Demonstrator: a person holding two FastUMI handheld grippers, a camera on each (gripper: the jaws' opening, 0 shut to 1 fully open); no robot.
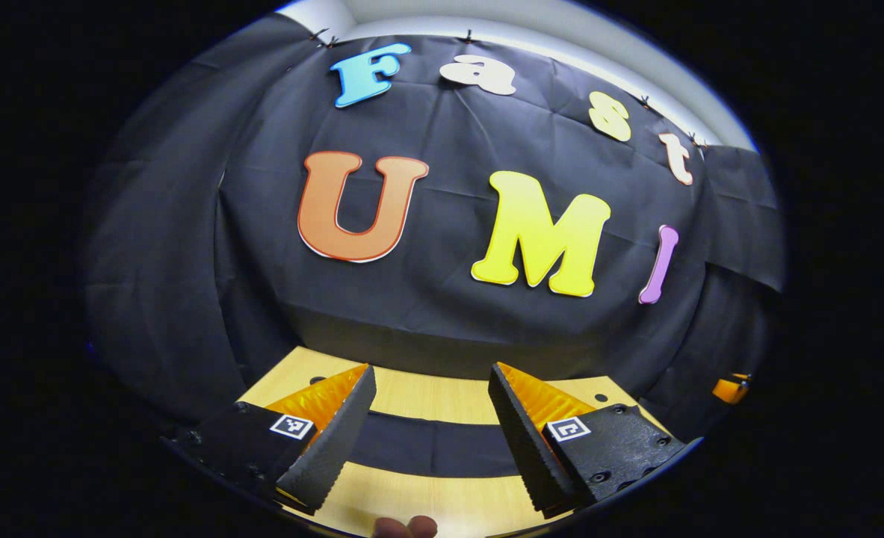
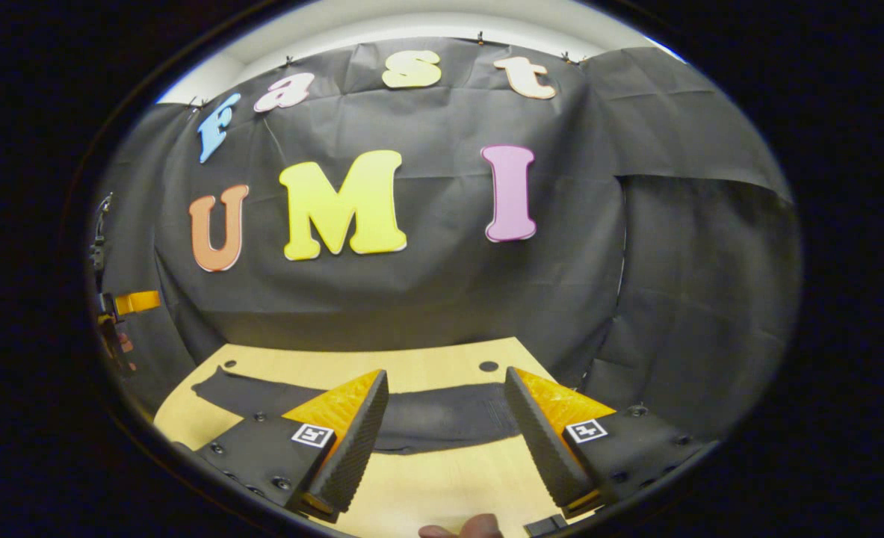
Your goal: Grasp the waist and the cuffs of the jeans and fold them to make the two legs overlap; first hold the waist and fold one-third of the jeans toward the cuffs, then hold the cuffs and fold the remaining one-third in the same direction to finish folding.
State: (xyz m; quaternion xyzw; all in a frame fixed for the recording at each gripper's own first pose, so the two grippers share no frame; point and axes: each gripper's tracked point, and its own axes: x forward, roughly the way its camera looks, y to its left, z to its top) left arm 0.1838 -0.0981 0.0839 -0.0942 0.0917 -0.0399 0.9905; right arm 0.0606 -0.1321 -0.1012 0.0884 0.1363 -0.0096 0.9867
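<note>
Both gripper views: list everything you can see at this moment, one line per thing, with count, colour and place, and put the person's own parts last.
jeans: one, dark, laid flat as a long strip across the table; seen between the fingers in the left gripper view too.
table: one, light wood, under the jeans, with small dark holes near its far edge.
booth wall: one, black cloth, behind the table.
left tool: one, open, above the jeans, holding nothing.
right tool: one, open, above the jeans, holding nothing.
fingertip: one at the bottom edge of each view, at the near table edge.
</note>
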